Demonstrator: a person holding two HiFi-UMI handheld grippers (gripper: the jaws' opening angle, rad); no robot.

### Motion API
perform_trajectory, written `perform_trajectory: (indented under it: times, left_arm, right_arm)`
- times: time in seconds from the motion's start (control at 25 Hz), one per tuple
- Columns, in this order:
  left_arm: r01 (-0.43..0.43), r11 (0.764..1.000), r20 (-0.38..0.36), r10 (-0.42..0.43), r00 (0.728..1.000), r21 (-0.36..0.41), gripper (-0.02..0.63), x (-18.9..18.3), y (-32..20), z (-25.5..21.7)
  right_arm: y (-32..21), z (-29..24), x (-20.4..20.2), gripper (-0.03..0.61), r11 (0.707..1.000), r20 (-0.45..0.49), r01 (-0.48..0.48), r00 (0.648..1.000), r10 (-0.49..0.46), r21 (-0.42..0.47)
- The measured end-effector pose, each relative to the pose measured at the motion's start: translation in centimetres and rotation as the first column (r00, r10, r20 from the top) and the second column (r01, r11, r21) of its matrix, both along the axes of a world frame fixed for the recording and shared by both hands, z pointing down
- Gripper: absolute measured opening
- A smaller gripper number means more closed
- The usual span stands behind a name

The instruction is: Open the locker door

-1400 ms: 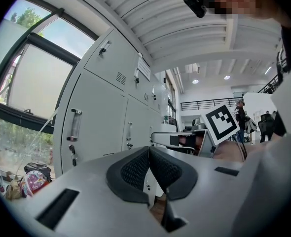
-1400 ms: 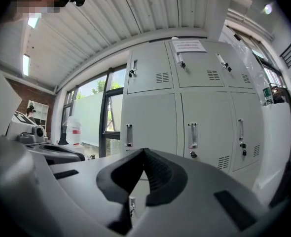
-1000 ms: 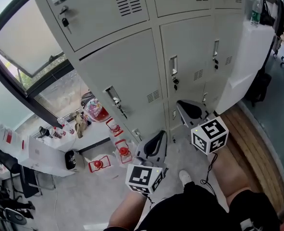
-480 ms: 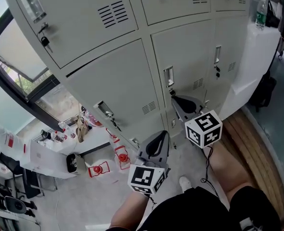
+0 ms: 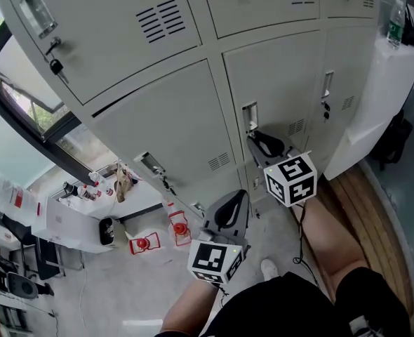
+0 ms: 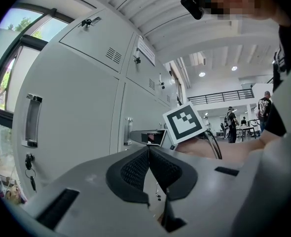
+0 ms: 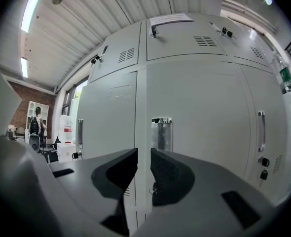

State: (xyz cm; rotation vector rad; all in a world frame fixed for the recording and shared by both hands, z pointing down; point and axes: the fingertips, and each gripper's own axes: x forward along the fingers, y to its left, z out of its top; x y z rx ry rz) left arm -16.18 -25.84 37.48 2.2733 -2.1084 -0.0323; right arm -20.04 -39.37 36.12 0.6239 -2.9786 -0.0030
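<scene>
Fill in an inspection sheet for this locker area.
Surface: grey concrete floor, bare near the person's feet.
Job's things: pale grey metal locker door shut; its recessed handle untouched.
Clutter: small red-and-clear items on the floor; green bottle on a white ledge.
Grippers: left gripper shut, empty; right gripper has just been opening, nothing between, facing the handle.
Cables: black cable below the right gripper.
Surroundings: window at left; people far off.
</scene>
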Motion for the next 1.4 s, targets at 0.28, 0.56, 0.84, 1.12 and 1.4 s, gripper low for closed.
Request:
perform_trajectory:
  times: [0.28, 0.56, 0.84, 1.12, 1.4]
  left_arm:
    - [0.026, 1.0, -0.002, -0.026, 1.0, -0.008, 0.017, -0.7, -0.4, 0.3]
    - [0.05, 0.999, -0.001, -0.05, 0.999, -0.02, 0.017, -1.6, 0.1, 0.7]
    - [0.08, 0.996, -0.001, -0.08, 0.997, -0.032, 0.017, -2.8, 1.4, 1.0]
    - [0.098, 0.995, -0.008, -0.098, 0.995, -0.037, 0.017, -3.9, 2.9, 1.4]
    - [0.074, 0.997, -0.019, -0.074, 0.997, -0.038, 0.017, -3.8, 4.3, 1.7]
  right_arm:
    - [-1.8, 0.1, -2.0, 0.195, 1.0, -0.017, -0.017, 1.0, 0.017, 0.011]
    - [-2.7, 0.5, -3.2, 0.212, 0.998, -0.023, -0.054, 0.998, 0.055, 0.019]
    - [-3.3, 0.8, -4.2, 0.209, 0.994, -0.055, -0.096, 0.994, 0.099, 0.055]
    - [-3.5, 1.0, -4.3, 0.164, 0.99, -0.062, -0.133, 0.989, 0.137, 0.055]
    - [-2.7, 0.9, -3.1, 0.163, 0.989, -0.055, -0.145, 0.988, 0.146, 0.035]
